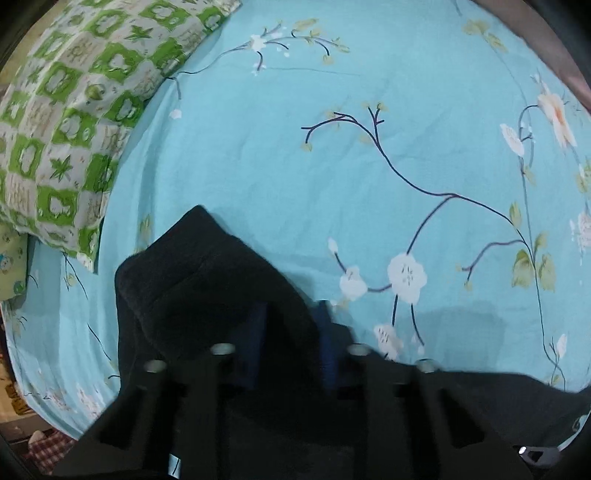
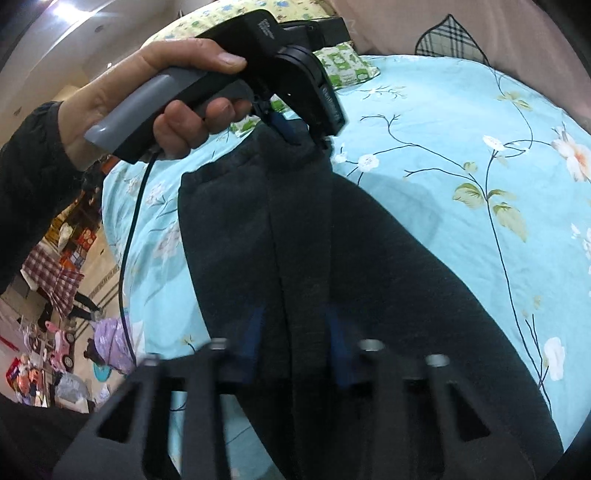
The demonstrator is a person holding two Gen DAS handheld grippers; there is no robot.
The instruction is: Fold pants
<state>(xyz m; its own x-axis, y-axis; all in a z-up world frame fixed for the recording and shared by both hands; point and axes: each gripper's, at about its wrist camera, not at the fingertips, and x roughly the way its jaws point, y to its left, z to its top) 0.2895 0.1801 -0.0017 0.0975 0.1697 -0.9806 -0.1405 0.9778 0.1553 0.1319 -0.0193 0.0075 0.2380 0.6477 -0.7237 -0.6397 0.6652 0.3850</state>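
Observation:
Dark grey pants (image 2: 369, 266) are held up over a light blue flowered bedsheet (image 2: 461, 122). My right gripper (image 2: 293, 343) is shut on the near end of the pants, its blue pads on either side of a fold. My left gripper (image 1: 291, 332) is shut on the far end of the pants (image 1: 207, 280), which bunch up over its fingers. In the right wrist view the left gripper (image 2: 295, 134) shows at the far end, pinching the fabric, held by a hand (image 2: 159, 99). The pants hang stretched between both grippers.
A green and white checked pillow (image 1: 70, 110) lies at the bed's far left corner. A pink headboard or wall (image 2: 424, 22) runs behind the bed. The bed's edge and a cluttered floor (image 2: 55, 314) lie to the left. A black cable (image 2: 127, 258) hangs from the left gripper.

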